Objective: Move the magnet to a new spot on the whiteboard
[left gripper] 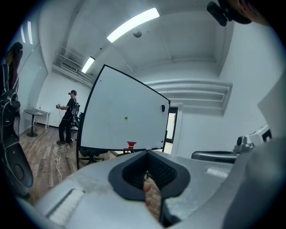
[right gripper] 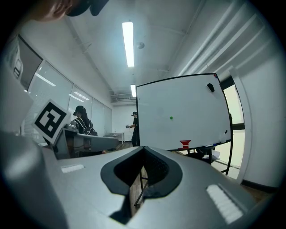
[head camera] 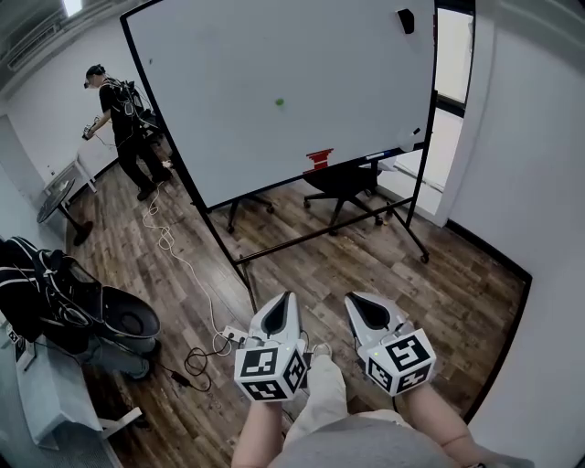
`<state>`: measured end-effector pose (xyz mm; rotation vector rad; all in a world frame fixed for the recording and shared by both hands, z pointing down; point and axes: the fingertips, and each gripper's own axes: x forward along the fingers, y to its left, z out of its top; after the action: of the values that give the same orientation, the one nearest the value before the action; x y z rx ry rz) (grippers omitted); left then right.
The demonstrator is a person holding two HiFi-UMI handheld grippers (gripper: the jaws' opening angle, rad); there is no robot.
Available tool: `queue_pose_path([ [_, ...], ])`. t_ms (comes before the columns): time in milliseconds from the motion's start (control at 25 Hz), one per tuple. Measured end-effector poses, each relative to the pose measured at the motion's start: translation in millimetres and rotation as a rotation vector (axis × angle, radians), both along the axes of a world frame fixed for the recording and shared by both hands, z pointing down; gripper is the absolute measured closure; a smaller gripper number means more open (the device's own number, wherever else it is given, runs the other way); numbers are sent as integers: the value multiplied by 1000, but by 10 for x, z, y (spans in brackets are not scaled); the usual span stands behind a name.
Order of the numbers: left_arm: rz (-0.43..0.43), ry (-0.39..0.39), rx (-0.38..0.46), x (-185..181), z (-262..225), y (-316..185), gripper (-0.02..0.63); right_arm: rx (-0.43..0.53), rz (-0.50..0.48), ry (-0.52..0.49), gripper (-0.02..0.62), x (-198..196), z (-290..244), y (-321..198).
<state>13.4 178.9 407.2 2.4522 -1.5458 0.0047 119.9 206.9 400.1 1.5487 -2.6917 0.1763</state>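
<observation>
**Green magnet on a whiteboard, both grippers held well back from it**

Green and small, the magnet (head camera: 280, 102) sits near the middle of a large whiteboard (head camera: 274, 50) on a rolling stand; the board leans slightly and fills the upper part of the head view. On the ledge along its lower edge stands a small red object (head camera: 319, 159); a small black object (head camera: 405, 20) is stuck near the board's top right corner. Behind the board, a black office chair (head camera: 344, 181) shows beneath the ledge.

At the bottom of the head view, the left gripper (head camera: 289, 296) and the right gripper (head camera: 352, 298) are held side by side, low and close to the person's body; both point toward the board and are well apart from it. Each carries a cube with square markers at its rear. The fingers (left gripper: 94, 179) of the left gripper are clenched tip to tip with nothing between them; the right gripper's are likewise clenched and empty.

Brown wood floor (head camera: 384, 260) lies between the grippers and the board; a pale cable (head camera: 168, 241) trails across it to the left. Further left, beyond the board, a person (head camera: 123, 114) in dark clothing stands near a white wall.
</observation>
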Motion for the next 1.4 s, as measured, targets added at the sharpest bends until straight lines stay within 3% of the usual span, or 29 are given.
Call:
queue_pose_path([
  [400,12,6,-11,122,34,-774,603,9,-9,34,595,61,2,-754],
  [720,-5,-2,-5,75,-4,-1608,602,26,-9,32,595,26,-74,-1646],
  [1400,-58,-11,-16,-338,-54,-3320,602,72,-57,81,595,-393,-326,-3487],
])
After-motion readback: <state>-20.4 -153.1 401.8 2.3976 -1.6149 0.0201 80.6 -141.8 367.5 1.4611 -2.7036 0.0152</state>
